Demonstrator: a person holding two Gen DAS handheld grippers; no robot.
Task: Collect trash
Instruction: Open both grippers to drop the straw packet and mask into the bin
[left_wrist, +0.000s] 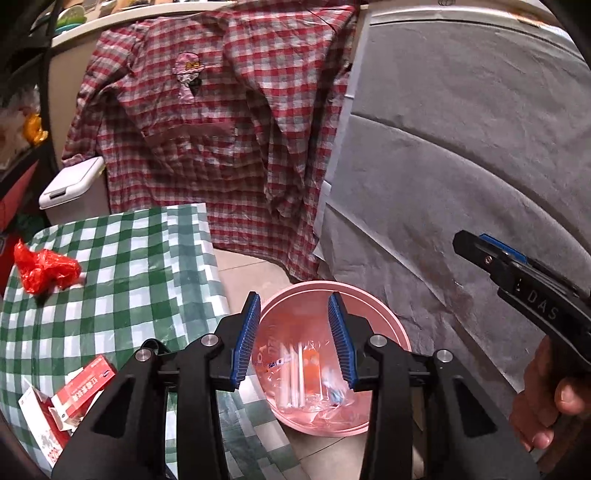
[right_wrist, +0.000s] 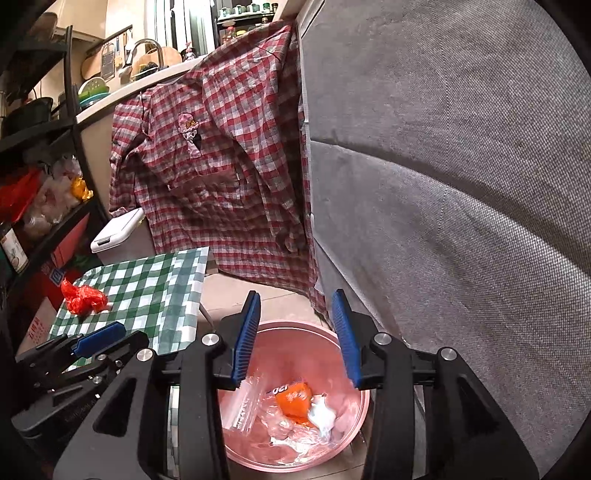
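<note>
A pink bin (left_wrist: 391, 318) (right_wrist: 288, 324) stands on the floor between the checked table (left_wrist: 129, 266) (right_wrist: 155, 288) and a grey couch. Inside lie clear plastic wrappers and an orange packet (left_wrist: 312, 363) (right_wrist: 293, 400). My left gripper (left_wrist: 294, 299) hangs open over the bin, nothing between its blue pads. My right gripper (right_wrist: 295, 295) is open above the bin too, holding nothing; it shows at the right in the left wrist view (left_wrist: 480, 251). On the table lie a crumpled red plastic bag (left_wrist: 44, 269) (right_wrist: 83, 299) and red-and-white cartons (left_wrist: 81, 391).
A red plaid shirt (left_wrist: 221, 129) (right_wrist: 221, 166) hangs from the counter behind the bin. The grey couch (left_wrist: 461, 147) (right_wrist: 461, 184) fills the right side. A white lidded bin (left_wrist: 70, 184) (right_wrist: 114, 229) and dark shelves (right_wrist: 37, 184) with bags stand at the left.
</note>
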